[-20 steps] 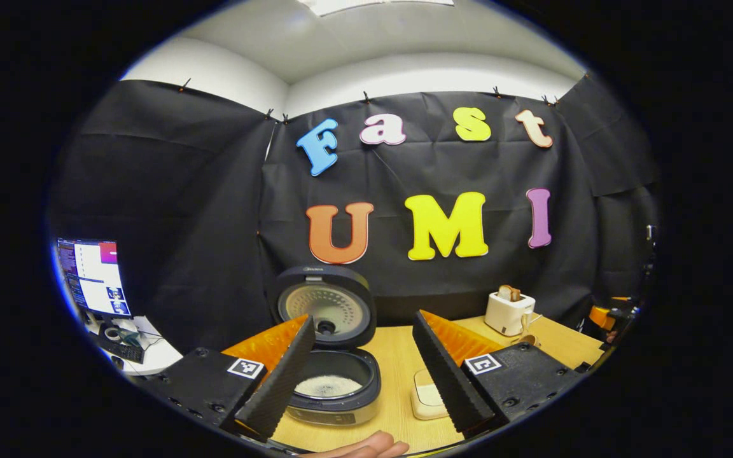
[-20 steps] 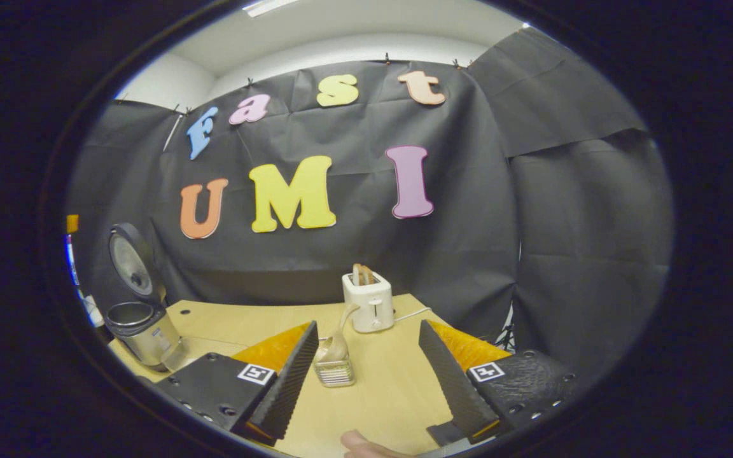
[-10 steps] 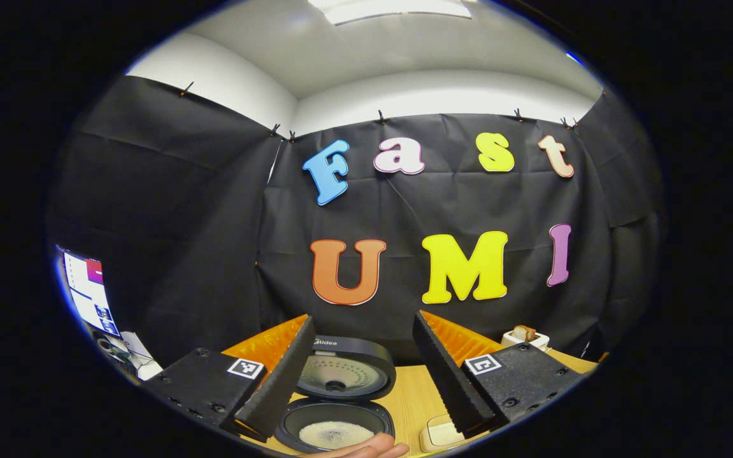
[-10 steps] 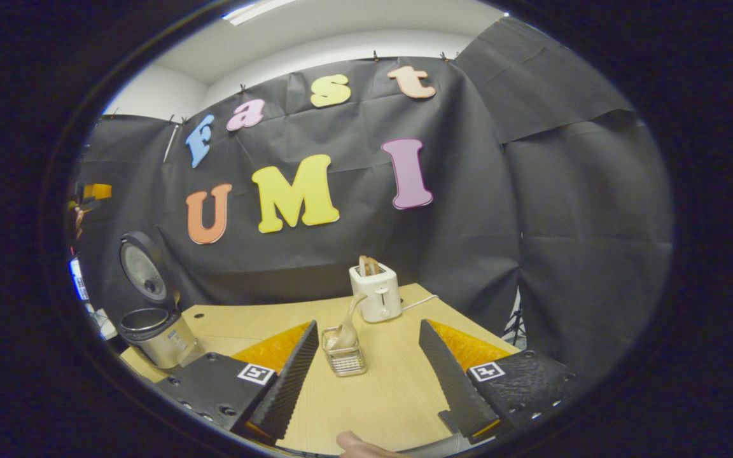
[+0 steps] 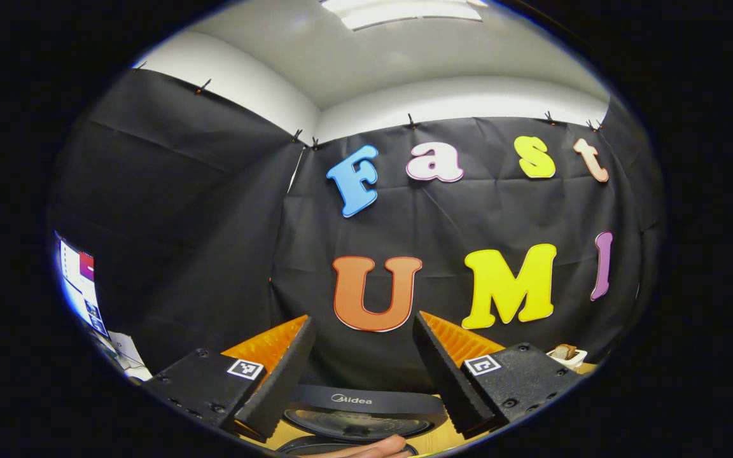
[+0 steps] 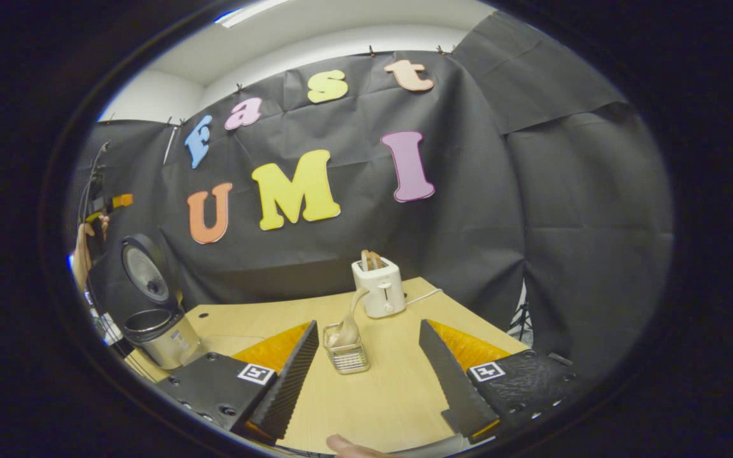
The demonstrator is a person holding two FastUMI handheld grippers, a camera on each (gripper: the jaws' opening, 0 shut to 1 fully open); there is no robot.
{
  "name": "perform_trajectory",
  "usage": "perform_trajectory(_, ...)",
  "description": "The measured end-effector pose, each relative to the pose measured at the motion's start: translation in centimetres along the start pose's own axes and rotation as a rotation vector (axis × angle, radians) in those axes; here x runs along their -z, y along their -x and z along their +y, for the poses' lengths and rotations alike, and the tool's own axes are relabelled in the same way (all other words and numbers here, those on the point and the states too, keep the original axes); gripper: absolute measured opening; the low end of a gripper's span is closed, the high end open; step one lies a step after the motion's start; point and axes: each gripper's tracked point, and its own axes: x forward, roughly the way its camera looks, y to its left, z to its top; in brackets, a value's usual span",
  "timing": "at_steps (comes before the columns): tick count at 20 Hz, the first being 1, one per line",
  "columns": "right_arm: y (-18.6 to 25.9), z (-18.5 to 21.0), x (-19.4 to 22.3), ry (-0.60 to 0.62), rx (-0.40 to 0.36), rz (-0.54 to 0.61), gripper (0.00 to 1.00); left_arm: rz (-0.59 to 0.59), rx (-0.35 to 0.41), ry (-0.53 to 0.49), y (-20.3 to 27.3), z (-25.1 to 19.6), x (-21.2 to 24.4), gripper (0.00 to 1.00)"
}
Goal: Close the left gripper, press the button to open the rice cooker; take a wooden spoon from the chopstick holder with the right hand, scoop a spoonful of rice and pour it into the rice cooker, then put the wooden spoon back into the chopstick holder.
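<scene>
Spoon (image 6: 349, 318) one, in holder (image 6: 345, 355); one cooker (image 6: 153, 312); one toaster (image 6: 379, 286).

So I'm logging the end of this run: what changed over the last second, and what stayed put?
The left gripper tilted upward: the open rice cooker slid to the bottom edge of the left gripper view, its rice out of sight. The right gripper drew slightly back from the chopstick holder. Nothing was grasped or released. Both grippers stayed open, the wooden spoon stayed in the holder, and the toaster didn't move.
</scene>
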Motion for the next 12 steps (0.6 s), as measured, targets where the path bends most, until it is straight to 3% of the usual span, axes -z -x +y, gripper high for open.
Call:
perform_trajectory(2,-0.4,-0.2,0.0,-0.007,0.006,-0.004,0.95,-0.055,-0.022,0.002,-1.7,0.6,-0.5,0.98)
perform_trajectory(3,-0.4,-0.2,0.3,-0.005,0.008,0.001,0.89,-0.075,-0.030,0.008,-2.5,0.9,-0.6,0.98)
perform_trajectory(4,-0.4,0.0,0.4,-0.008,0.002,0.005,0.95,-0.093,-0.025,0.022,-3.0,0.7,-0.4,0.98)
perform_trajectory(6,-0.5,0.2,0.4,-0.007,-0.006,0.010,0.89,-0.099,-0.036,0.009,-3.8,0.7,0.3,0.96)
perform_trajectory(7,-0.5,0.1,0.4,-0.008,-0.005,0.009,0.95,-0.078,-0.041,-0.021,-4.2,0.8,1.2,0.96)
perform_trajectory(9,-0.8,0.3,0.6,-0.012,-0.011,0.018,0.95,-0.020,-0.055,-0.088,-4.4,1.0,3.0,1.00)
perform_trajectory(11,-0.9,0.4,1.0,-0.018,-0.023,0.033,0.90,0.023,-0.052,-0.136,-4.4,0.8,4.2,0.96)
perform_trajectory(12,-0.9,0.4,1.0,-0.023,-0.027,0.038,0.95,0.037,-0.046,-0.156,-4.4,0.7,4.7,0.96)
